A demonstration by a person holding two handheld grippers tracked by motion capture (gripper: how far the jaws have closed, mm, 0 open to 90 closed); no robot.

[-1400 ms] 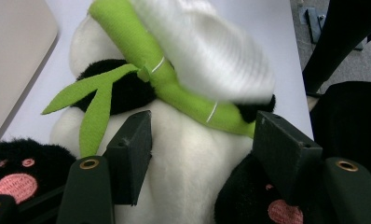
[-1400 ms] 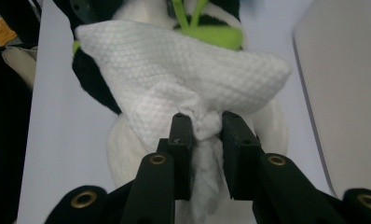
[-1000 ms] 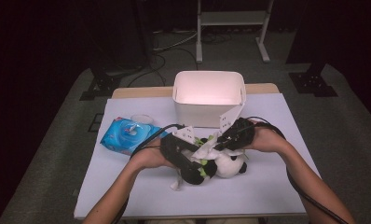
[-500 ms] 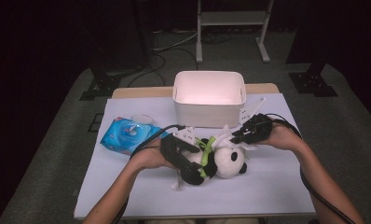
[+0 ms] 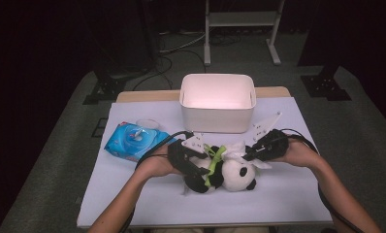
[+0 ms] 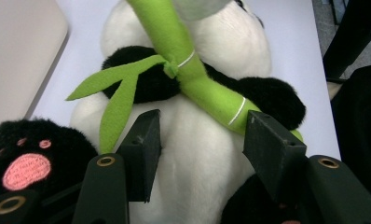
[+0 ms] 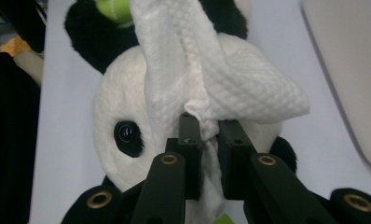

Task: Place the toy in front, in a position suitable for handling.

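While the panda [image 5: 232,172] lies on the bench [image 5: 288,194] before a white bin [image 5: 217,102], left hand-held gripper [image 6: 200,140] straddles its belly, jaws apart; right hand-held gripper [image 7: 209,133] pinches a wipe [image 7: 211,79] over its head. Blue pack [image 5: 133,141] left.

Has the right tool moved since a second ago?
Yes. The right tool, shut on the white wipe, has shifted right, from below the white bin's right corner to beyond it, off the panda's head.
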